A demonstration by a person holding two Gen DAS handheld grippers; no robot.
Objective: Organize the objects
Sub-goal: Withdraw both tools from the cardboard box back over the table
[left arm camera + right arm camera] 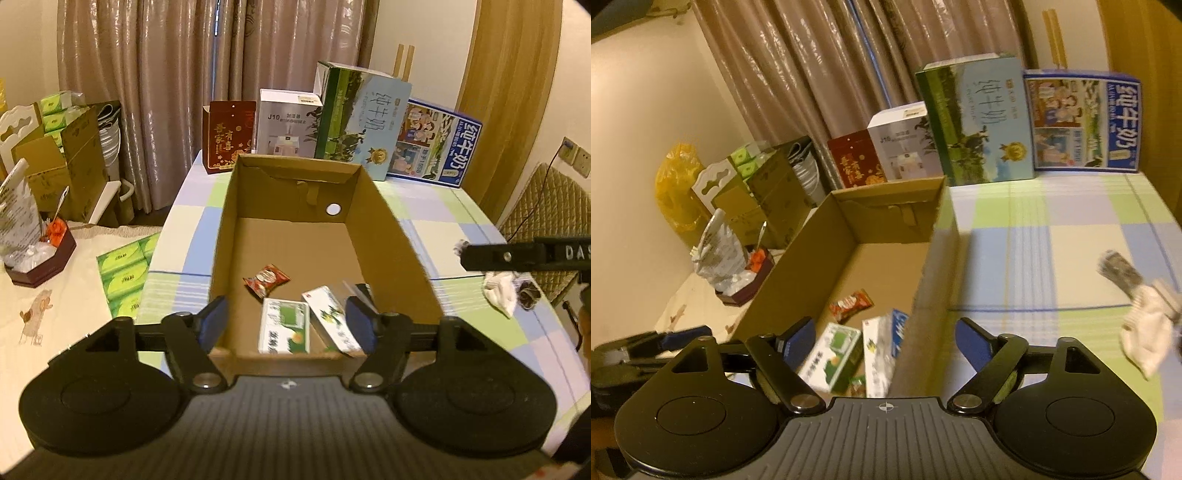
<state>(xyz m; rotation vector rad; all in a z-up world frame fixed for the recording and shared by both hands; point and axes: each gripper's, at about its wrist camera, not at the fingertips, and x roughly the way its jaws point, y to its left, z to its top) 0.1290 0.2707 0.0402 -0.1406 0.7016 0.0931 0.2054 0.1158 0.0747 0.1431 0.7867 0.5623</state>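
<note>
An open cardboard box (388,236) stands on the checked tablecloth (476,332). In its near end lie a red snack packet (266,279), a green-and-white carton (284,326) and a tilted white carton (330,319). My left gripper (286,321) hangs open over the box's near end, nothing between its pads. My right gripper (886,341) is open and empty, straddling the right wall of the box (805,254). To its right on the cloth lie a white sock (1148,332) and a dark bundle (1119,273). The red packet (851,301) and both cartons (834,356) show below.
Upright against the curtain stand a red gift box (231,136), a white humidifier box (288,125), and a green milk case (364,118) and a blue one (432,142). Green tissue packs (123,273) lie on the left table. A quilted chair (546,210) stands at the right.
</note>
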